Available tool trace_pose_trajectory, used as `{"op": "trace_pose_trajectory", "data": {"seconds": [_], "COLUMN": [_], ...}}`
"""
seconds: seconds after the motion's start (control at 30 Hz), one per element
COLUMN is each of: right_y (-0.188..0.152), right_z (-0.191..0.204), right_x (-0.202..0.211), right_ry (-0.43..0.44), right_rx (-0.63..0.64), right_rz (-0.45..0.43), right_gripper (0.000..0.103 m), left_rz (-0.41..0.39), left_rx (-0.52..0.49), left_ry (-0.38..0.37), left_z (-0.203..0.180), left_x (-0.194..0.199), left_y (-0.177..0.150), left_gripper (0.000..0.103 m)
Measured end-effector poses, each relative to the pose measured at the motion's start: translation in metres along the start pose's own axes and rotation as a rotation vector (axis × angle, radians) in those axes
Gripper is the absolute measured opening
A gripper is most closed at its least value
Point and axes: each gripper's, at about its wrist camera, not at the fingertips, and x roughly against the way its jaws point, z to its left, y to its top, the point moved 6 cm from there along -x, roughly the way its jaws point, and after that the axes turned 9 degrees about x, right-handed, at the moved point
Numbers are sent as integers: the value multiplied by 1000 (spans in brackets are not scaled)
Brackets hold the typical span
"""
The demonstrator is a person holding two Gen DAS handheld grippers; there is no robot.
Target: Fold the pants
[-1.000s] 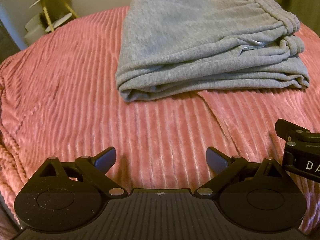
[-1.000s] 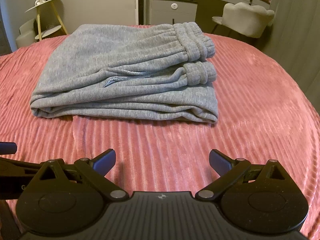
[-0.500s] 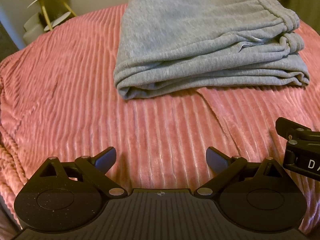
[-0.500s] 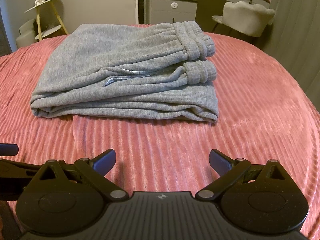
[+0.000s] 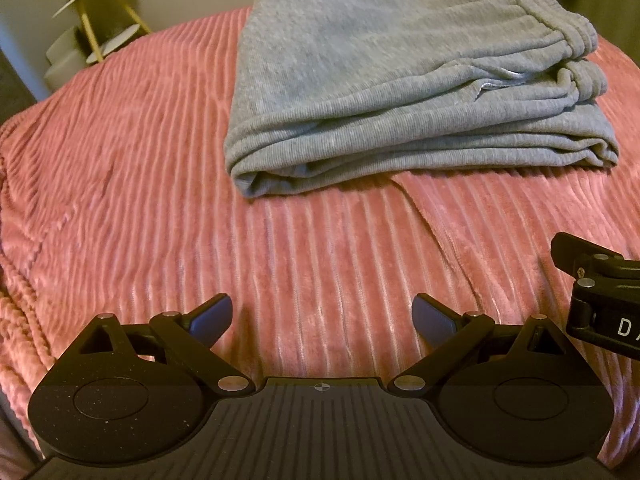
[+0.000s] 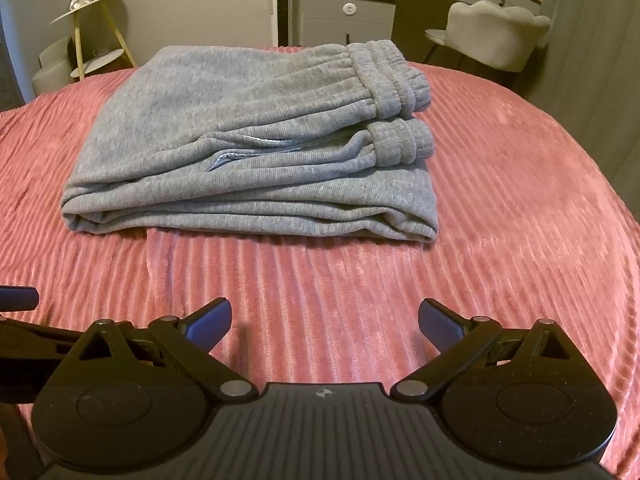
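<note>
Grey sweatpants (image 5: 400,92) lie folded in a compact stack on a pink ribbed bedspread (image 5: 140,184), waistband at the right. They also show in the right wrist view (image 6: 248,152), with the elastic waistband and cuffs at the right end. My left gripper (image 5: 322,318) is open and empty, held above the bedspread well short of the pants. My right gripper (image 6: 325,322) is open and empty too, also short of the pants. Part of the right gripper shows at the right edge of the left wrist view (image 5: 600,280).
A gold-legged tiered side table (image 6: 88,28) stands beyond the bed at the far left. A grey dresser (image 6: 348,12) and a pale upholstered chair (image 6: 492,36) stand behind the bed at the right. The bedspread has a crease (image 6: 152,264) in front of the pants.
Both grippers have shifted only slightly; the pants sit marginally lower and closer in the left view. Both stay open and empty.
</note>
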Motion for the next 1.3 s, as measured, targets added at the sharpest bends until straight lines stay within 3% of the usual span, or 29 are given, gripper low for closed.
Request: {"op": "trace_pose_trajectory", "data": {"seconds": [1.3], "right_y": [-1], "right_z": [-1], "right_x": [0], "right_ry": [-2], "right_rx": [4], "right_rz": [2], "right_gripper": [100], "left_rz": [12], "left_rx": [1], "left_ry": [-20], "left_z": [1], "left_x": [-1], "left_y": [0], "left_gripper": [100]}}
